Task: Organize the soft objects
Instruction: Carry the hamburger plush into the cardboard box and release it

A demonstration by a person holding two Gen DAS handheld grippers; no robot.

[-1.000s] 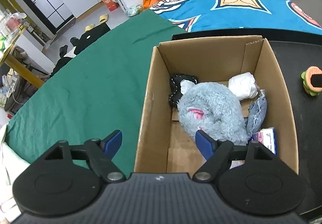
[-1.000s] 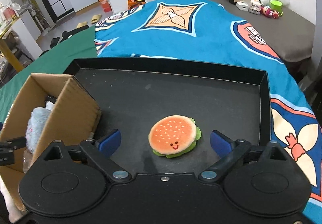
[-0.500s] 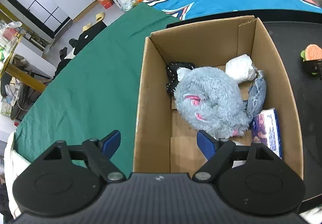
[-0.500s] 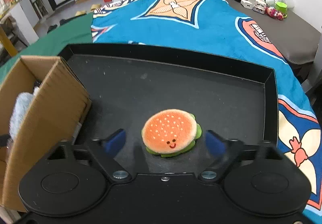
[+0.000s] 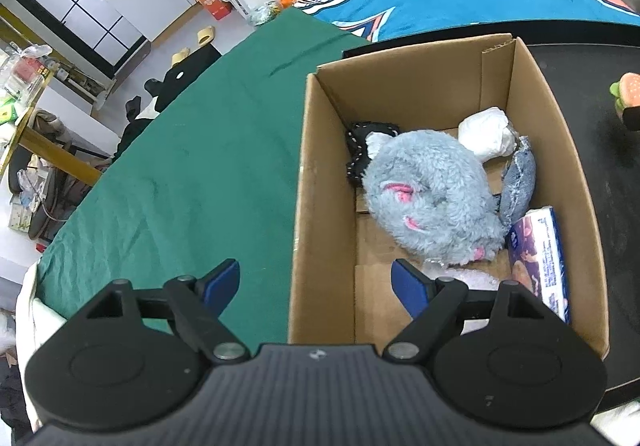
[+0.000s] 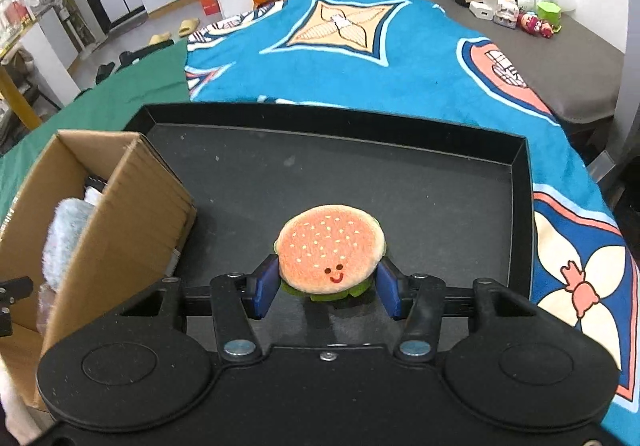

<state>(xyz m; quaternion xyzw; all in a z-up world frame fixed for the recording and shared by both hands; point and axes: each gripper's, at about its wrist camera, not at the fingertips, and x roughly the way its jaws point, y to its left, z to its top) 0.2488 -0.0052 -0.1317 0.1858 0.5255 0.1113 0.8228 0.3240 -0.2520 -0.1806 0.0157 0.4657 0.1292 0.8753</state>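
A burger plush (image 6: pixel 330 246) with a smiling face lies on the black tray (image 6: pixel 360 173). My right gripper (image 6: pixel 327 288) is closing, its blue pads (image 6: pixel 266 284) touching the burger's two sides. The burger (image 5: pixel 628 89) also peeks in at the right edge of the left wrist view. My left gripper (image 5: pixel 316 284) is open and holds nothing; it straddles the left wall of the cardboard box (image 5: pixel 416 85). Inside the box lies a grey fluffy plush (image 5: pixel 432 197).
The box (image 6: pixel 132 205) stands on the tray's left end and also holds a white bundle (image 5: pixel 484 129), a denim piece (image 5: pixel 520 177), a black item (image 5: pixel 360 149) and a blue packet (image 5: pixel 540 258). Green cloth (image 5: pixel 192 173) lies to the left, a blue patterned blanket (image 6: pixel 400 57) behind.
The right gripper's jaws have come in from wide open to the burger's sides. The left gripper stays open over the box wall, its view slightly rolled.
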